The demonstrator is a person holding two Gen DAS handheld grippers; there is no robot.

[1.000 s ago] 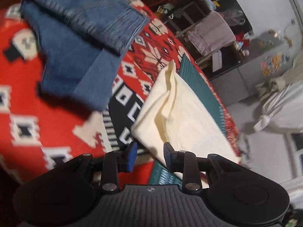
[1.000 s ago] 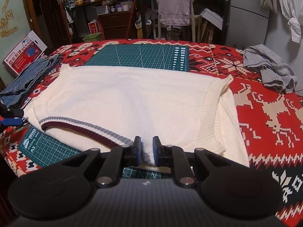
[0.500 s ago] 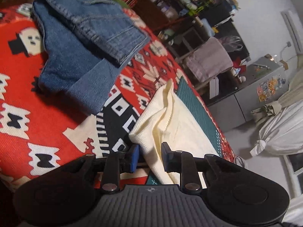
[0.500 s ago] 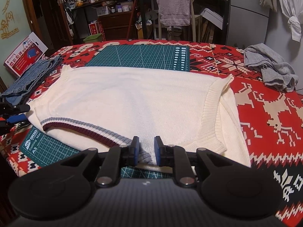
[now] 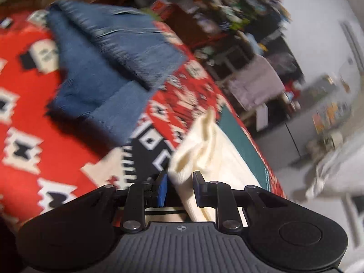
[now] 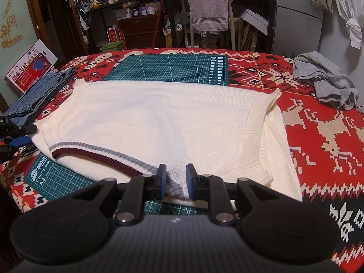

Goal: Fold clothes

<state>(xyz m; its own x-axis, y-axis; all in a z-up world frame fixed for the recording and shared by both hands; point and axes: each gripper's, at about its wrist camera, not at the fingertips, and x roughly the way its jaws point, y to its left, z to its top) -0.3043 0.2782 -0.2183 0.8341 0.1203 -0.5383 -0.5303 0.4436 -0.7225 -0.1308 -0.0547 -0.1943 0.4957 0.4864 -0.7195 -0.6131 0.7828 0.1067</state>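
Observation:
A cream knit sweater (image 6: 159,122) with a maroon and grey striped band lies flat on the green cutting mat (image 6: 168,68). My right gripper (image 6: 176,178) is open at its near edge, and the striped band lies between the jaws. My left gripper (image 5: 179,188) is open at the sweater's (image 5: 216,159) left corner, which sits between its jaws. In the right wrist view the left gripper (image 6: 31,133) shows at the far left, one finger on each side of that corner. The left wrist view is blurred by motion.
Folded blue jeans (image 6: 38,93) lie on the red patterned tablecloth (image 6: 318,136) left of the sweater. A crumpled grey garment (image 6: 325,84) sits at the back right. Beyond the table are a chair with a towel (image 6: 208,6), a red-and-white box (image 6: 29,68) and cluttered shelves.
My left gripper has slid in onto the sweater's left corner, and its jaws have narrowed a little. My right gripper's jaws have widened slightly at the near edge.

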